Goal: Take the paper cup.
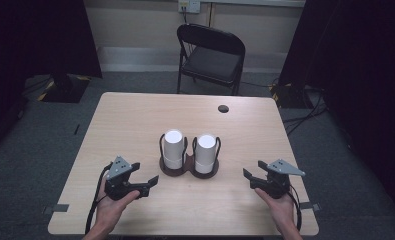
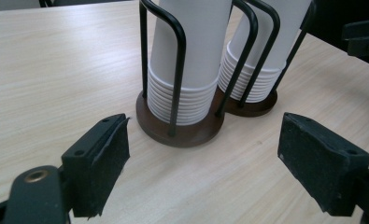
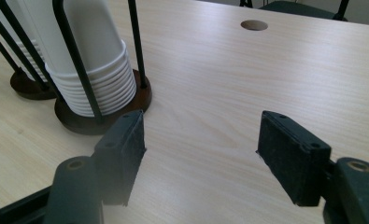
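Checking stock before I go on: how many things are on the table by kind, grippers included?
Stacks of white paper cups: 2, left stack, right stack
Dark twin-ring cup holder: 1
Grippers: 2, left gripper and right gripper, both open with nothing between the jaws
Total: 5, all on the table

- The high view looks forward and down from above the near edge of the table (image 1: 135, 120), far enough back to take in the folding chair (image 1: 211, 55) beyond.
- Both gripper views sit low and close, facing the cup holder (image 2: 182, 130); all three views share it.
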Demonstrator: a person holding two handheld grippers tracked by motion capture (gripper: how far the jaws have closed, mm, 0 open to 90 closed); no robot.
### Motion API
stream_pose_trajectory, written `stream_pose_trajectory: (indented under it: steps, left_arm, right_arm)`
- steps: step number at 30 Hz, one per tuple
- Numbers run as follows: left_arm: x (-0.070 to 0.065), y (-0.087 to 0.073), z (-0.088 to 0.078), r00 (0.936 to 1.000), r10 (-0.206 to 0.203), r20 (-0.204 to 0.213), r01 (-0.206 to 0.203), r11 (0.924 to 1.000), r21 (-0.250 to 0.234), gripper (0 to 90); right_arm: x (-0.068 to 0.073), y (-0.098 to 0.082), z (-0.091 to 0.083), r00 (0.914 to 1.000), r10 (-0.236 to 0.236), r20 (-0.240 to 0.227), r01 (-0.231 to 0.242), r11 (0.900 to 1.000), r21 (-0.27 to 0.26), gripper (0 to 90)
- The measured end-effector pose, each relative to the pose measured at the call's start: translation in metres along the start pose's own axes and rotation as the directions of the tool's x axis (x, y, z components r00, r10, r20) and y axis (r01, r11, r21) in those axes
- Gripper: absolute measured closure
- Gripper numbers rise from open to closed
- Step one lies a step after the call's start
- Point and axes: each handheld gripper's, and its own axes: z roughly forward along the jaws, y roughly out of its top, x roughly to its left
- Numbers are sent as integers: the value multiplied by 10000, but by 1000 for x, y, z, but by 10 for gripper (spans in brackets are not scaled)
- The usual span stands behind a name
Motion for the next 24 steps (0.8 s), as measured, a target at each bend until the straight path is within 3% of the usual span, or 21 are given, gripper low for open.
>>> stream_pose_trajectory:
  steps: [7,11,15,17,20,24]
  left_arm:
    - [1,0,1,10000,-31,72,31,10000,-42,183]
    - [2,0,1,10000,-26,44,26,10000,14,189]
    - [2,0,0,10000,-23,57,23,10000,-83,189]
    - [1,0,-1,10000,23,60,-23,10000,-78,190]
    - [-1,1,-1,9999,99,57,-98,9999,-107,191]
    - [-4,2,0,9998,211,-24,-211,9998,65,244]
  right_arm:
    - [-1,2,0,9996,272,-55,-270,9990,351,370]
    - [3,2,4,10000,98,-18,-96,9970,766,371]
    - [6,4,4,9993,230,-280,-209,9973,710,369]
    - [10,6,1,9985,302,-454,-282,9986,442,377]
    - [13,8,-1,9991,175,-388,-156,9986,503,403]
    - [16,13,-6,9983,234,-534,-219,9994,284,331]
